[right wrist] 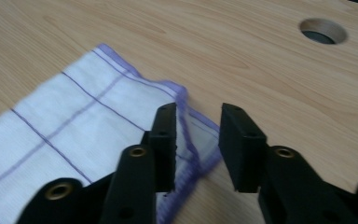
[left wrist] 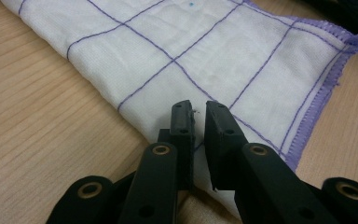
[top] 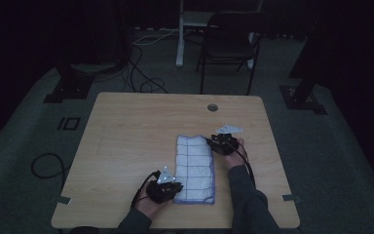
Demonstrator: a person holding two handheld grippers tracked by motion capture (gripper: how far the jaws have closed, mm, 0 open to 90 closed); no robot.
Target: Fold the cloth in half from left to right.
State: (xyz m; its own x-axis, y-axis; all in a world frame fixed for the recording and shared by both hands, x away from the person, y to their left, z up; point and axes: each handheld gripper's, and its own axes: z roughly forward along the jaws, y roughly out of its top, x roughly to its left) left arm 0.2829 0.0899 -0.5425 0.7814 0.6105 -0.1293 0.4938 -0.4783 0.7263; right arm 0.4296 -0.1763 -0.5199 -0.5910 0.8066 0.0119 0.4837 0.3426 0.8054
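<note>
A white cloth (top: pixel 195 168) with thin purple grid lines and a purple stitched border is laid flat on the wooden table (top: pixel 126 141), folded into a long strip, a little right of the table's middle and toward the person's side. At the near left corner of the cloth, the left gripper (top: pixel 171 187) is held low; in the left gripper view its jaws are seen almost closed, with only a narrow gap, over the folded edge of the cloth (left wrist: pixel 205 60), and whether fabric is pinched there cannot be told. At the far right corner of the cloth, the right gripper (top: pixel 213 142) is placed; in the right gripper view its jaws stand moderately apart, and the purple border of the cloth (right wrist: pixel 74 116) is lying between them, not clamped. Beyond the cloth, a round cable hole (top: pixel 213 107) is seen near the table's far edge. Behind the table, a dark folding chair (top: pixel 231 41) is standing on the floor.
</note>
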